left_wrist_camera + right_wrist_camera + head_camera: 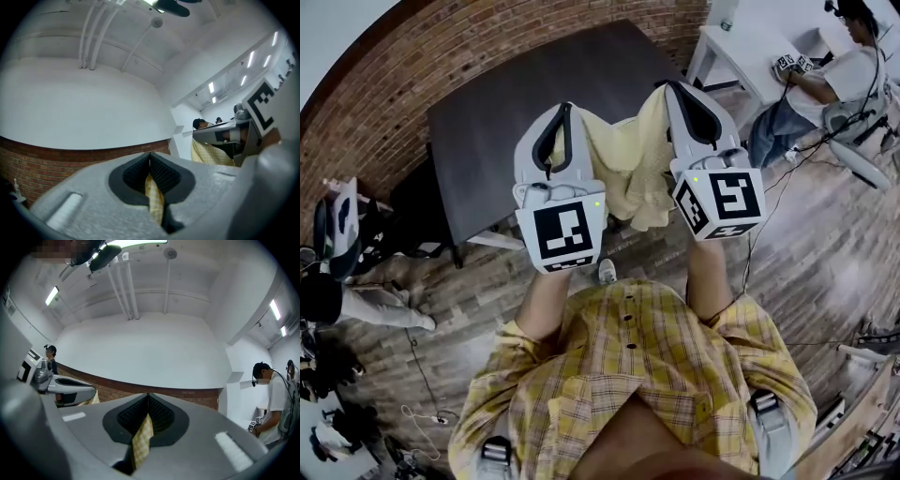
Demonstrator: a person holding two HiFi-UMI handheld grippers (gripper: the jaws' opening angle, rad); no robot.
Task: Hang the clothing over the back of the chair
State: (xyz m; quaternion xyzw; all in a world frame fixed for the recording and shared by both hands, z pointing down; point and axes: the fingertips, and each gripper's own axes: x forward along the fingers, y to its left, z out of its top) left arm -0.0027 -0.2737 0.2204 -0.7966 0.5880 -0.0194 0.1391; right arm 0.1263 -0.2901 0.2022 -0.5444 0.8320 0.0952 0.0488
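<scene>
Holds the yellow clothing bunched at frame centre with left gripper and right gripper each clamped on a thin fold, risks slippage or a lopsided drape from a loosened pinch.

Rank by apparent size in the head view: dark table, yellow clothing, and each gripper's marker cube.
1. dark table, clearly largest.
2. yellow clothing, partly hidden.
3. left marker cube and right marker cube: about alike, so unranked. Both sit nearest the camera, which inflates them.
</scene>
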